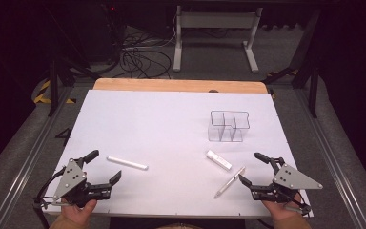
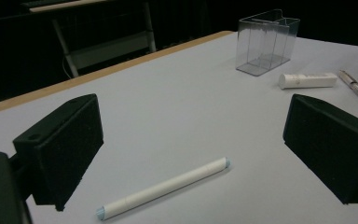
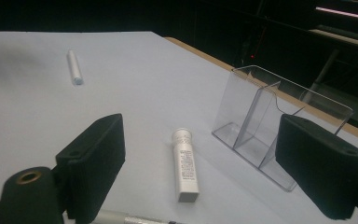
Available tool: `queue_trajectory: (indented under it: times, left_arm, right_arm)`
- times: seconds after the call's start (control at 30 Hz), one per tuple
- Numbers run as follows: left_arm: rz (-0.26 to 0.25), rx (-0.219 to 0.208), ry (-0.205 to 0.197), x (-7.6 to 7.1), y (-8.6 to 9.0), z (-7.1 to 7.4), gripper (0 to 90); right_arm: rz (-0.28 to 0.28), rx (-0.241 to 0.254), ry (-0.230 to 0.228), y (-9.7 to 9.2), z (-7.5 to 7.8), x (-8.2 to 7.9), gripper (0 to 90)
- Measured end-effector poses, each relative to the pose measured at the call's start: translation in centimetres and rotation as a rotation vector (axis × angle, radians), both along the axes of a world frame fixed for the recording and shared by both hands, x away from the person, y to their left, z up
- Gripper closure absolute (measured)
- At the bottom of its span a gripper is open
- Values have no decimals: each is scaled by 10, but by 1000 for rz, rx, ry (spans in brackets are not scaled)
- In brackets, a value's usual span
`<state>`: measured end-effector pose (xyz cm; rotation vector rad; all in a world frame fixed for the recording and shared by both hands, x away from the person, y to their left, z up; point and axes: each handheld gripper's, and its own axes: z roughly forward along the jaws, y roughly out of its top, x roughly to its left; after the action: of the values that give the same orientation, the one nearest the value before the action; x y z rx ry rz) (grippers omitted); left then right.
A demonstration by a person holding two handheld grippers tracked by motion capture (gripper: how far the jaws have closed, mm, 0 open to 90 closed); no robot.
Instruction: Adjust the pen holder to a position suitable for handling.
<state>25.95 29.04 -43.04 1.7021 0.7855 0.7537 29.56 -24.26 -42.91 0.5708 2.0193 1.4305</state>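
A: What is the room like?
B: Dark. The walls are lost in black, and the light falls mostly on the white table top (image 1: pixel 138 119).
A: And the table's far edge?
B: A strip of bare wood (image 1: pixel 178 85) runs along it.
A: The floor?
B: Grey floor (image 1: pixel 209 57), with a tangle of black cables (image 1: pixel 140 59) lying on it beyond the table, to the left.
A: Any furniture?
B: A white metal desk frame (image 1: pixel 214 36) stands behind, on two long feet. Black-and-yellow hazard tape (image 1: pixel 42 91) marks the floor at the left. A small red light (image 1: pixel 112 7) glows at the back.
A: And beside the table?
B: Grey metal rails (image 1: pixel 26 162) run along both sides.
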Motion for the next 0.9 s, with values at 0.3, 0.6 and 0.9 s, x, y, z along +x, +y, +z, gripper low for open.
queue_trajectory:
  times: [0.3, 0.6, 0.9]
  left_arm:
    - [9, -1, -6, 0, 1, 0, 56]
    - [4, 14, -13, -2, 0, 1, 58]
    - [9, 14, -19, -2, 0, 1, 58]
  right_arm:
    - [14, -8, 5, 2, 0, 1, 168]
    - [28, -20, 16, 3, 2, 2, 181]
    - [25, -26, 23, 4, 3, 4, 180]
